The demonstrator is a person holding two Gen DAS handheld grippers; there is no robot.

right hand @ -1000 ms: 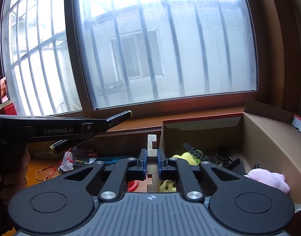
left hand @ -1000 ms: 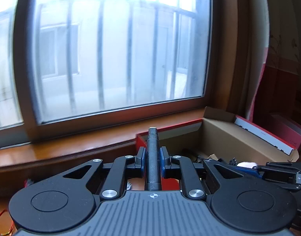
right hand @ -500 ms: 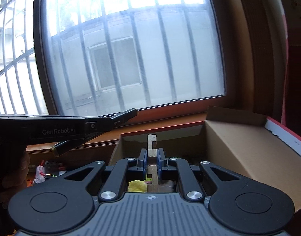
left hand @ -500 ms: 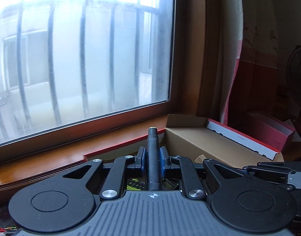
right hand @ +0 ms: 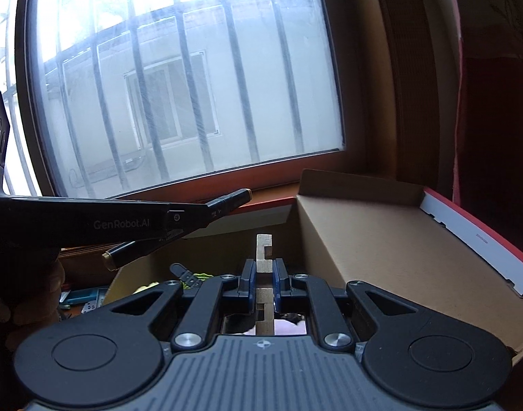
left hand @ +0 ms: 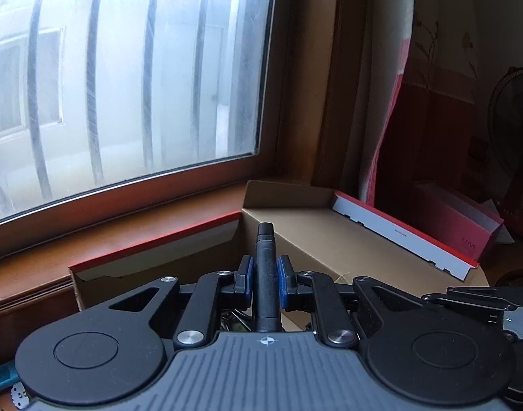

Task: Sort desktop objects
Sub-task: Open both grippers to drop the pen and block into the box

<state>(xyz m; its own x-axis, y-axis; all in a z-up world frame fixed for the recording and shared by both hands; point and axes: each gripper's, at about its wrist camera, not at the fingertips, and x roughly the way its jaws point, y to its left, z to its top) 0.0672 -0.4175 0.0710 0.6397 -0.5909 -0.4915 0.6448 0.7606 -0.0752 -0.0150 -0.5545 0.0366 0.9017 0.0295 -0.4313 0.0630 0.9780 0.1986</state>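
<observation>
Left wrist view, left tongs (left hand: 265,282) grasping black pen (left hand: 266,274), right tongs (right hand: 264,282) grasping notched wooden block (right hand: 263,257), above open cardboard box (right hand: 381,239).

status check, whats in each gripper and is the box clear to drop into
Left gripper shut on black pen. Right gripper shut on notched wooden piece. Both over open cardboard box; items already inside, nothing blocking.

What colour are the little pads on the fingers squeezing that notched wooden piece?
Blue pads, on black fingers; the right wrist view shows them best.
</observation>
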